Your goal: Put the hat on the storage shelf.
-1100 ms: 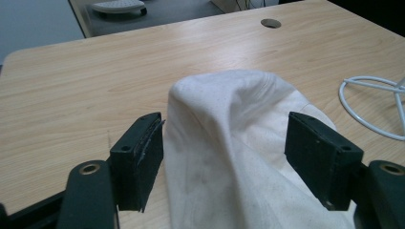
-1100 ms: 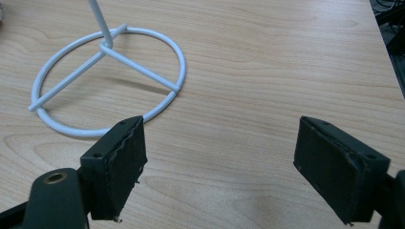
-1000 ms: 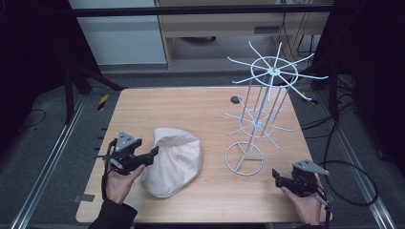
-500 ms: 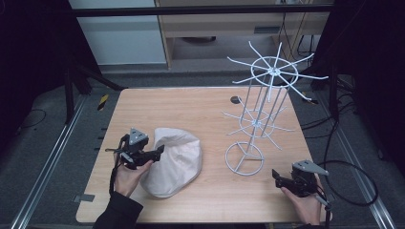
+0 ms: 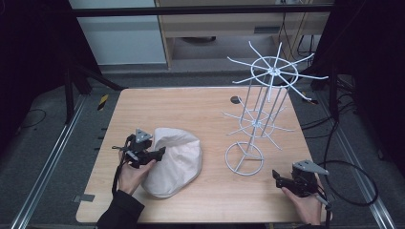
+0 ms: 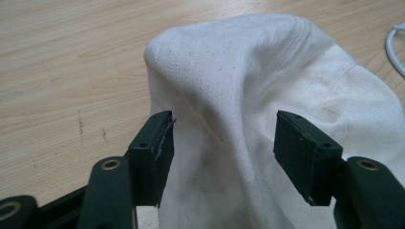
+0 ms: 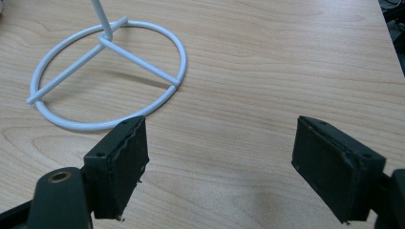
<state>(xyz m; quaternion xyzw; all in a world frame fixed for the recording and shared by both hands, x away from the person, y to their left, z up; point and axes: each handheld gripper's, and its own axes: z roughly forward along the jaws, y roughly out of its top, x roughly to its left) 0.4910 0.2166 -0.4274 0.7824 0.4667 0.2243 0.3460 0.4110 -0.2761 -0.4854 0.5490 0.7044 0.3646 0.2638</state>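
A cream-white cloth cap (image 5: 177,161) lies on the wooden table (image 5: 191,105), left of centre. My left gripper (image 5: 160,151) reaches over its left edge. In the left gripper view a raised ridge of the cap (image 6: 239,86) stands between the jaws of my left gripper (image 6: 222,138). The jaws have just been closing; the left pad (image 6: 160,143) brushes the cloth, and a gap shows at the right pad (image 6: 301,152). My right gripper (image 5: 276,176) rests at the table's front right, open, with bare wood between its jaws (image 7: 219,157).
A white wire rack (image 5: 260,95) with spokes on two tiers stands right of centre. Its ring base (image 7: 105,71) lies just ahead of my right gripper. A dark round spot (image 5: 235,99) marks the table behind it. Cables trail off the right edge.
My left gripper has moved right and down onto the cap's edge, and its jaws have narrowed around a fold of cloth. The right gripper has stayed still.
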